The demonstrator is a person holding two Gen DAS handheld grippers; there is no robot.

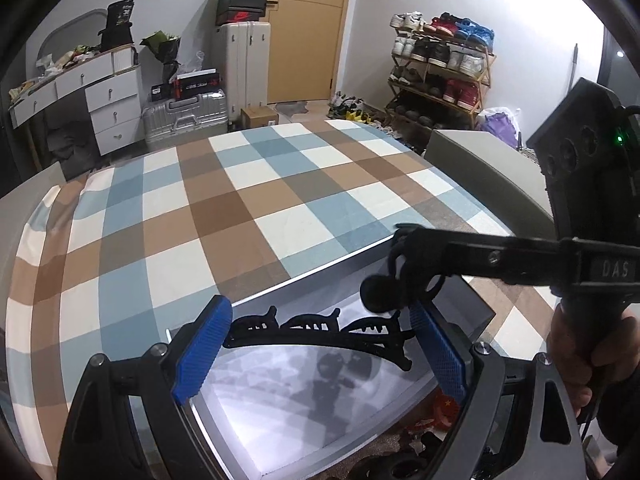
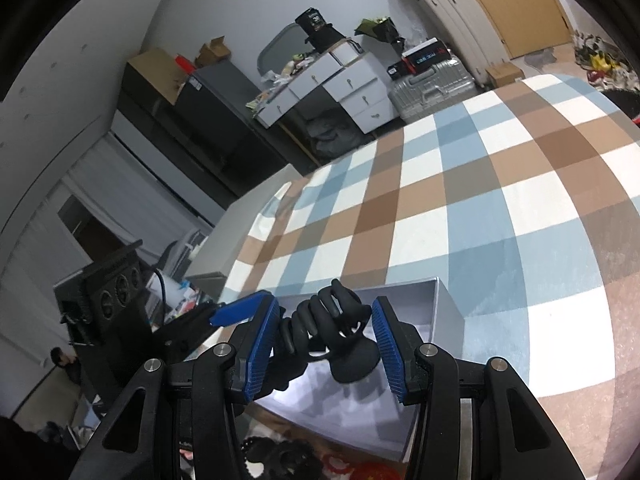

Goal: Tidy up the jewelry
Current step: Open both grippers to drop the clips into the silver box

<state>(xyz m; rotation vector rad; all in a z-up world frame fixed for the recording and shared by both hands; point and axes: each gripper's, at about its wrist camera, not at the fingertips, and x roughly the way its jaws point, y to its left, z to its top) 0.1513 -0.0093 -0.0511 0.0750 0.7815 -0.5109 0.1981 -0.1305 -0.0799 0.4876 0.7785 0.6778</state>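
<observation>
My left gripper has its blue pads set wide on the two ends of a long black toothed hair clip. It holds the clip just over an open silver box on the plaid table. From the right, my right gripper reaches in above the box's far corner. In the right wrist view, my right gripper is shut on a black hand-shaped jewelry stand with a round base, over the same box. One blue fingertip of the left gripper shows at the left.
The plaid cloth covers the table beyond the box. Black beads and a red ornament lie by the box's near side. A grey block stands at the table's right edge. A hand grips the right tool's handle.
</observation>
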